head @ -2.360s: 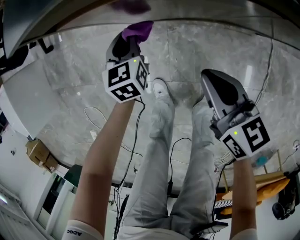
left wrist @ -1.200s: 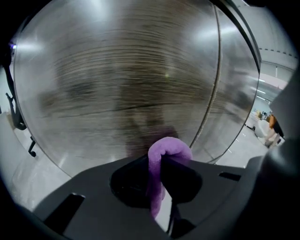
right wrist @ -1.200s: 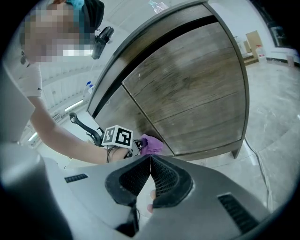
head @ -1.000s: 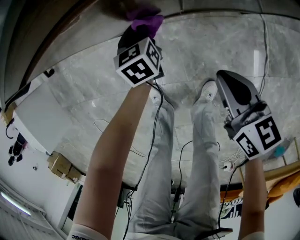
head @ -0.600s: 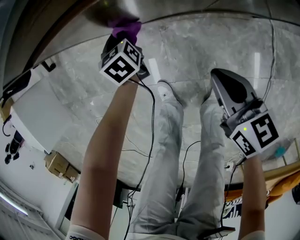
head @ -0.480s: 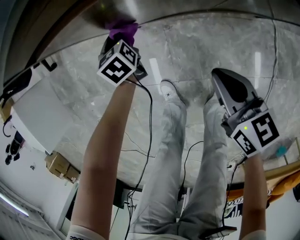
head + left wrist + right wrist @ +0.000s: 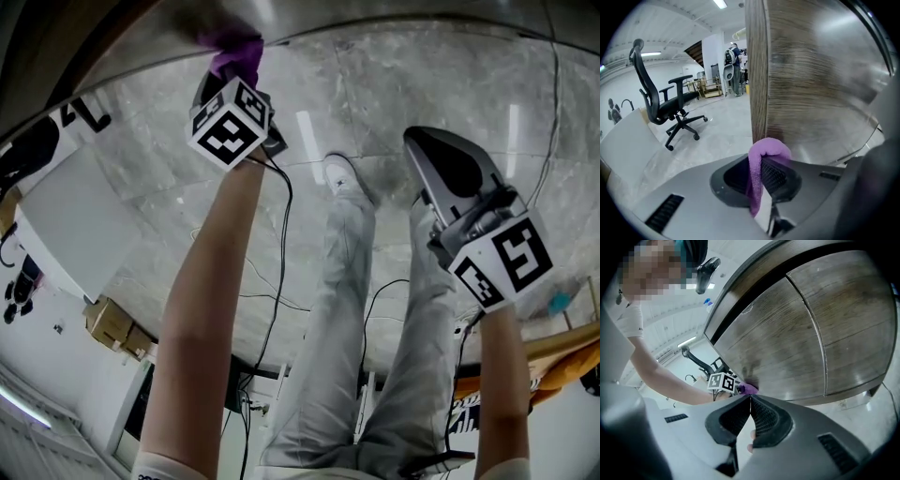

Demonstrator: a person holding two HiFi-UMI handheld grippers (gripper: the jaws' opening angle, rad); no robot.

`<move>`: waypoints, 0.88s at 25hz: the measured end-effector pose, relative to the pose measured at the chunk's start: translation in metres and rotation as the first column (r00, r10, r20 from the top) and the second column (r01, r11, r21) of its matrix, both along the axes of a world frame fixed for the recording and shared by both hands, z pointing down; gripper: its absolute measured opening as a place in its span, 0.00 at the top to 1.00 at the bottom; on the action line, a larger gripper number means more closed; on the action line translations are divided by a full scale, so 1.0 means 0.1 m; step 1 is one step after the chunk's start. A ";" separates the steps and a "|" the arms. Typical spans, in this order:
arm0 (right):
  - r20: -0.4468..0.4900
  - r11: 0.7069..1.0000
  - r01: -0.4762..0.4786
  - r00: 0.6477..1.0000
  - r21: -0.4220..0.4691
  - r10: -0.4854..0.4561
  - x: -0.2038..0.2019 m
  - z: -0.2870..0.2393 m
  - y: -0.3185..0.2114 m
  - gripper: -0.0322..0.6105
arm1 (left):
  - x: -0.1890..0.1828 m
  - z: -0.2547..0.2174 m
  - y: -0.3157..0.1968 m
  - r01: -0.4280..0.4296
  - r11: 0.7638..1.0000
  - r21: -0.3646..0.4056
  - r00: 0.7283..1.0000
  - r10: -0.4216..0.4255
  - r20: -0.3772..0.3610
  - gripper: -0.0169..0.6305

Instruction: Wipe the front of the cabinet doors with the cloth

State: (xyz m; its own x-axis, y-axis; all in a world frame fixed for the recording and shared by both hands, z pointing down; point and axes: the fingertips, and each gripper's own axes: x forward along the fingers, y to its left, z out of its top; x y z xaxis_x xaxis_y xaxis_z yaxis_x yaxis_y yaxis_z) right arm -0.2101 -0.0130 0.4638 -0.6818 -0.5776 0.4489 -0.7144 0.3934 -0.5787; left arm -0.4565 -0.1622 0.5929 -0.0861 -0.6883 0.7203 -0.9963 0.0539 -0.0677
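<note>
My left gripper [image 7: 225, 80] is shut on a purple cloth [image 7: 234, 52] and presses it against the wood-grain cabinet door [image 7: 811, 79] near that door's left edge. In the left gripper view the cloth [image 7: 761, 164] folds over the shut jaws and touches the wood. My right gripper [image 7: 436, 159] hangs lower and to the right, away from the cabinet, shut with nothing in it. From the right gripper view I see two cabinet doors [image 7: 797, 333] split by a thin seam, with the left gripper's marker cube [image 7: 722, 380] and the cloth [image 7: 749, 388] at the lower left of the doors.
A black office chair [image 7: 665, 103] stands on the marble floor [image 7: 394, 103] left of the cabinet. Cables [image 7: 281, 234] trail over the floor by the person's legs. A white board [image 7: 66, 216] lies at left, and a cardboard box [image 7: 108, 323] sits beyond it.
The left gripper with the cloth has slid leftward along the cabinet front over the last second. The right gripper has stayed roughly where it was.
</note>
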 end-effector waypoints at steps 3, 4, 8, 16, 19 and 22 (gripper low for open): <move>0.009 1.000 0.012 1.000 -0.005 -0.012 0.07 -0.02 0.06 0.91 | 0.17 0.01 0.13 -0.036 0.999 -0.020 0.999 0.036 0.022 0.90; 0.008 1.000 0.019 1.000 -0.007 -0.019 0.13 -0.02 0.09 0.91 | 0.27 0.02 0.17 -0.050 0.998 -0.026 0.998 0.051 0.025 0.90; -0.016 1.000 0.027 1.000 -0.013 -0.027 0.57 0.01 0.21 0.91 | 0.85 0.10 0.30 -0.115 0.992 -0.047 0.993 0.116 0.022 0.90; -0.068 0.995 -0.093 0.994 -0.047 0.090 1.88 0.20 0.34 0.91 | 2.44 0.39 0.33 -0.265 0.961 -0.079 0.962 0.259 -0.083 0.90; -0.063 0.989 -0.138 0.989 -0.055 0.134 2.21 0.32 0.40 0.91 | 2.95 0.56 0.28 -0.330 0.941 -0.078 0.942 0.324 -0.089 0.90; -0.065 0.979 -0.191 0.980 -0.071 0.186 2.44 0.48 0.52 0.91 | 3.27 0.81 0.24 -0.338 0.936 -0.093 0.940 0.331 -0.088 0.90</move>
State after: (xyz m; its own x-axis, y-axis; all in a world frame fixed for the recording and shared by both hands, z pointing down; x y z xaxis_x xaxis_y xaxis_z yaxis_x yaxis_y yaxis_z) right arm 0.0342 0.0389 0.5121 -0.5352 -0.6558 0.5324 -0.8048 0.2045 -0.5572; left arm -0.1298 -0.1379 0.6738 0.1894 -0.5884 0.7861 -0.9578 -0.2871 0.0158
